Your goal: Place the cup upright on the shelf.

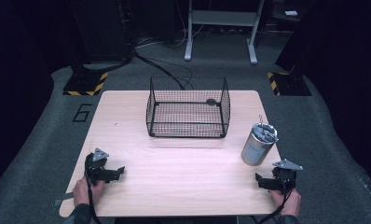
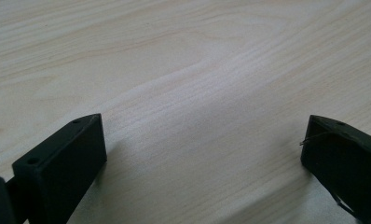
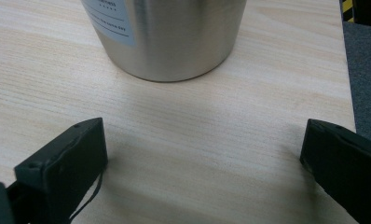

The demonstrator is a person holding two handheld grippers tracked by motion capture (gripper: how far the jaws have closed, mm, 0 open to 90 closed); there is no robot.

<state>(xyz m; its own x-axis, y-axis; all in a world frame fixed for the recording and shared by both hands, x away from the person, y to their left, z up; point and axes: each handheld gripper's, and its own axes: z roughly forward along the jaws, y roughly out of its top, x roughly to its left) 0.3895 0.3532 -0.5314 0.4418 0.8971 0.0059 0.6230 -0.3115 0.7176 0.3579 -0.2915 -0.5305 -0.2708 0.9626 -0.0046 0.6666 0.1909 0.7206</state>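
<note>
Both claws rest on the worktop, spread wide, holding nothing. The can stands just ahead of the right claw. The left claw faces bare wood.

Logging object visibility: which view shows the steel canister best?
The high view: the steel canister stands whole, lid included, right of the wire basket. The right gripper view catches its lower body and label edge; the left gripper view shows bare tabletop.

Brushed-metal canister, matt pale-wood table, black wire basket.
</note>
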